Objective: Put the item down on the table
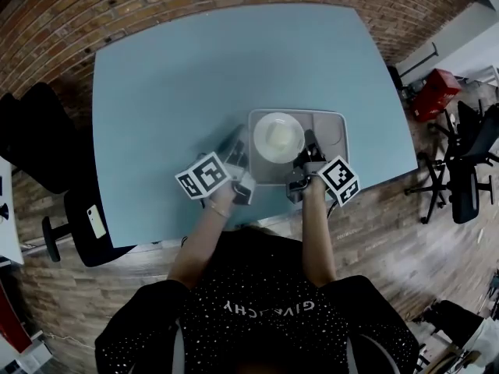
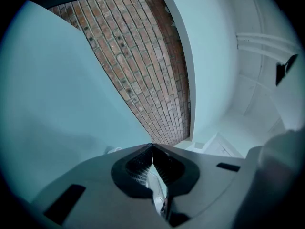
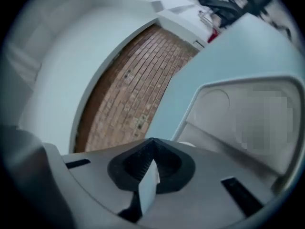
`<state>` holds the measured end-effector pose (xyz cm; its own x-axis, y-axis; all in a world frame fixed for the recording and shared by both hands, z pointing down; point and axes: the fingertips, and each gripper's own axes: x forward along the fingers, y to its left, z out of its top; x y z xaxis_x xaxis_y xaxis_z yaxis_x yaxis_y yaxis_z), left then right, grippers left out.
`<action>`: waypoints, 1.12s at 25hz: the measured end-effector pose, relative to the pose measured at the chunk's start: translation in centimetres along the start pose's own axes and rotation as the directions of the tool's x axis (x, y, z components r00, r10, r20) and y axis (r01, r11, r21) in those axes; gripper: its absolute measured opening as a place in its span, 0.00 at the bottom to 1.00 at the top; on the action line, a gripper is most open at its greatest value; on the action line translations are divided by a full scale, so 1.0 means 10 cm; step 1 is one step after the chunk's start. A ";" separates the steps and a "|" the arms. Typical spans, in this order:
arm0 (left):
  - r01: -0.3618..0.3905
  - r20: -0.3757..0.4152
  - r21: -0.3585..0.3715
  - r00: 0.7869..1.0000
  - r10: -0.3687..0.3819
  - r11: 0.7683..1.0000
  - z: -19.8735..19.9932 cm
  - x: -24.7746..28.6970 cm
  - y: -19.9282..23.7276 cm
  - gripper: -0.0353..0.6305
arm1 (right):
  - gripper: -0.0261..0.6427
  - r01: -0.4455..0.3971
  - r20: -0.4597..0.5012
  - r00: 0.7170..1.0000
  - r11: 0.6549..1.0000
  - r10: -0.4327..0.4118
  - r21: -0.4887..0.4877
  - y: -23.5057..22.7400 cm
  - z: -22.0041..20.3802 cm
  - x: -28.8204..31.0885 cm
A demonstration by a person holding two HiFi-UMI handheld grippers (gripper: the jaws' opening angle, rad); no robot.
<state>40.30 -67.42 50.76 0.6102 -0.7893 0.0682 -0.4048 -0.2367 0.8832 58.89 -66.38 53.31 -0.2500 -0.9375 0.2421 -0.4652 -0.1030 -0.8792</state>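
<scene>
- The tray (image 1: 337, 123), grey with moulded compartments, is over the near middle of the light blue surface (image 1: 171, 92), its near edge close to the person. No view shows whether it rests there or is held just clear.
- One white bowl (image 1: 278, 137) sits in the tray's left part. A round recess in the right part is bare.
- The left gripper (image 1: 240, 158) is at the tray's near left corner. In the left gripper view its ribbed fingers (image 2: 138, 168) are closed together at the tips, with a thin pale edge pinched between them lower down, which looks like the tray's rim.
- The right gripper (image 1: 308, 162) is at the tray's near right edge. In the right gripper view its fingers (image 3: 138, 163) are pressed together on a thin pale grey strip, again seemingly the rim, and the tray's wall and round recess show just to the right.
- Count: one tray, one bowl, two grippers, each with a marker cube and each held in one of the person's hands.
- Around the surface is a brick floor (image 1: 195, 6).
- Black office chairs (image 1: 468, 170) and a red object (image 1: 437, 92) stand well off to the right.
- Another black chair (image 1: 86, 232) stands at the left with a small white rectangle (image 1: 95, 220) lying on it.
</scene>
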 end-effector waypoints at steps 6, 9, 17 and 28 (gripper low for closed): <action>-0.013 -0.025 0.006 1.000 0.013 1.000 -0.06 0.06 0.02 0.07 | 0.06 -0.260 0.078 0.965 0.914 0.248 0.310 0.18 0.13 -0.15; -0.013 -0.038 0.011 0.999 0.013 1.000 -0.10 0.09 0.02 0.07 | 0.06 -0.271 0.088 0.963 0.917 0.256 0.291 0.20 0.18 -0.21; -0.003 -0.069 0.012 0.998 0.004 1.000 -0.18 0.15 0.00 0.07 | 0.06 -0.225 0.075 0.974 0.928 0.212 0.295 0.08 0.20 -0.28; -0.013 -0.077 0.002 0.997 0.013 1.000 -0.20 0.18 0.05 0.07 | 0.06 -0.142 0.024 0.990 0.939 0.141 0.315 -0.07 0.15 -0.23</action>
<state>42.59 -67.77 52.24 0.6552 -0.7467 0.1151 -0.4139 -0.2273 0.8815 61.04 -64.64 52.77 -0.2926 -0.9504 0.1054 -0.1338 -0.0684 -0.9886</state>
